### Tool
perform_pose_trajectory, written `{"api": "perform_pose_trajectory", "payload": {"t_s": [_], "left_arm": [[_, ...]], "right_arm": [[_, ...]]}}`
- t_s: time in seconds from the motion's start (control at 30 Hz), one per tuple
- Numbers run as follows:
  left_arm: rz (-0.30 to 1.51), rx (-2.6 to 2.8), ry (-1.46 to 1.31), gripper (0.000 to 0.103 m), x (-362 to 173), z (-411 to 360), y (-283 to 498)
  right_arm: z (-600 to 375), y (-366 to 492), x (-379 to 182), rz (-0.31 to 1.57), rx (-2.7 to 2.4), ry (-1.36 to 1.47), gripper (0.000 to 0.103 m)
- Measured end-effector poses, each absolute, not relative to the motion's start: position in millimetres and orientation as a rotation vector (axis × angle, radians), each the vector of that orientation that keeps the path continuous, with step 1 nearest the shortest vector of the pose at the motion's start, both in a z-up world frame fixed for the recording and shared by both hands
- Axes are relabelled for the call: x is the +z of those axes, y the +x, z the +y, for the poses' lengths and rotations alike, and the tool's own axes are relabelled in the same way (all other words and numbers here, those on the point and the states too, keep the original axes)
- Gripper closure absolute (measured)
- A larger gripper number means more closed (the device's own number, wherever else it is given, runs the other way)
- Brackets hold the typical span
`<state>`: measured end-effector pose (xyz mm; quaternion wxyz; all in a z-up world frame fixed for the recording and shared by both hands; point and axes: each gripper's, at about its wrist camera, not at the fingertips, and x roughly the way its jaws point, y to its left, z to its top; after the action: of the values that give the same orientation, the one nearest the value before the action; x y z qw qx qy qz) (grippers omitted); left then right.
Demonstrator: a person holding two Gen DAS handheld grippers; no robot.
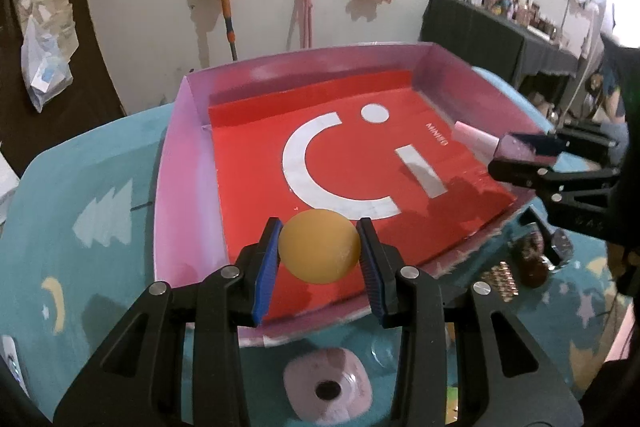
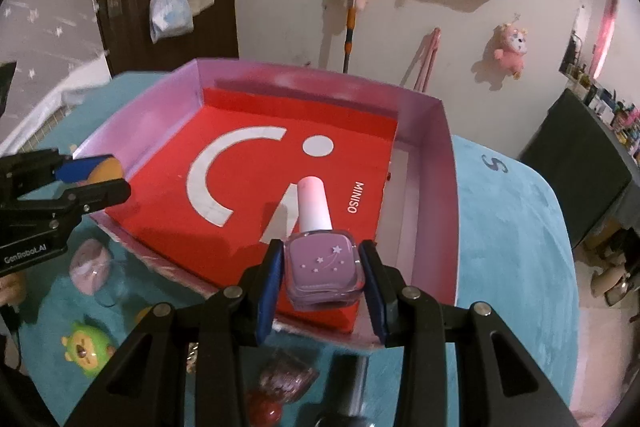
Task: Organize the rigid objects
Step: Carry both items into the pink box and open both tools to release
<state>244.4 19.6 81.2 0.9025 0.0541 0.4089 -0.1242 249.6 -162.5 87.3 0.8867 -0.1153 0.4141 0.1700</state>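
Observation:
A pink-walled tray [image 1: 188, 155] with a red floor lies on the teal table; it also shows in the right wrist view [image 2: 448, 195]. My left gripper [image 1: 320, 247] is shut on an orange ball [image 1: 318, 251] and holds it over the tray's near edge. My right gripper [image 2: 322, 269] is shut on a purple nail polish bottle [image 2: 324, 267] with a pale pink cap, over the tray's near right part. From the left wrist view the right gripper [image 1: 520, 155] with the bottle [image 1: 476, 137] is at the tray's right side.
On the teal table [image 1: 80, 187] before the tray lie a pink square object [image 1: 328, 387], a glittery bottle [image 2: 286, 379], a green toy [image 2: 86, 347] and a dark round bottle [image 1: 534, 263]. Plush toys and a mop hang on the wall behind.

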Motion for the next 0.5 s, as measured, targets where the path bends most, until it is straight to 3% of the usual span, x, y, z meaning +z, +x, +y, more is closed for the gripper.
{"api": "perform_pose_trajectory", "payload": {"t_s": [0.5], "left_arm": [[0.996,-0.289,0.132,0.067,55,15,270]], "right_arm": [[-145,280,66,1.022,0.354,-0.437,0.063]]}}
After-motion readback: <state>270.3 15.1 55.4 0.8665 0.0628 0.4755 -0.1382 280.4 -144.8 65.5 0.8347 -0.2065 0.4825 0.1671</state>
